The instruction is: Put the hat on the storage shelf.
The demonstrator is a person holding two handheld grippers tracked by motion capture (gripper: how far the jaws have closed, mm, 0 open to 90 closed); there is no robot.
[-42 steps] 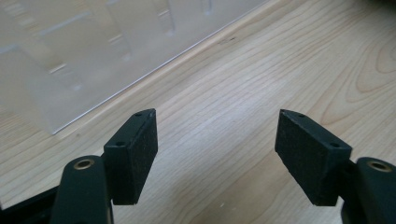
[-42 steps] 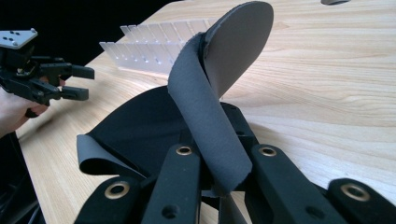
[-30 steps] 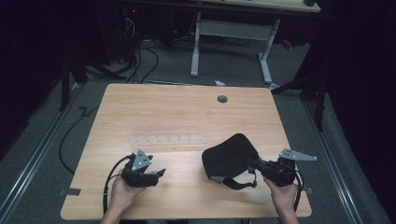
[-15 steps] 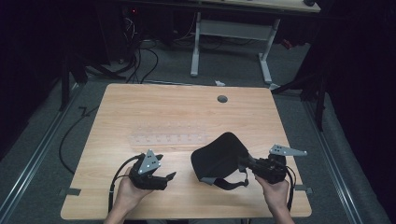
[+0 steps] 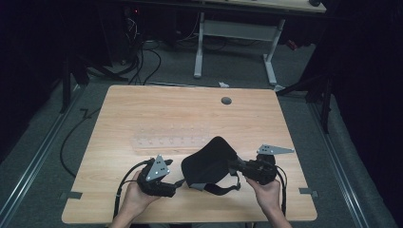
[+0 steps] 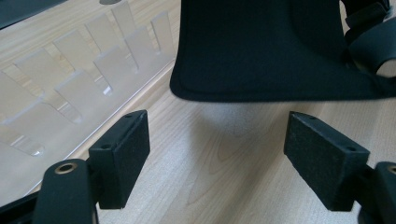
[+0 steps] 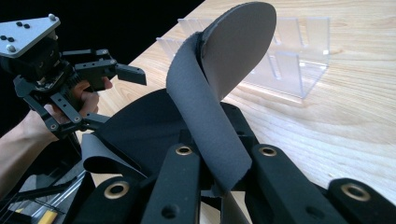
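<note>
High view, lower centre — right gripper clamps the black pad's strap; left gripper gapes empty, jaws just opened.

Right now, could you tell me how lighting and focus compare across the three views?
High view: dim, soft, dark surroundings around the light wooden table. Left gripper view: bright, black fabric piece casts a soft shadow. Right gripper view: clear acrylic rack sharp, nearest black jaws slightly blurred.

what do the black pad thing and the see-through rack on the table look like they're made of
Black pad: probably a soft matte fabric or neoprene-like sheet; its strap curls limply in the right gripper view. Clear rack: apparently glossy transparent acrylic or similar plastic; the wood grain shows through.
</note>
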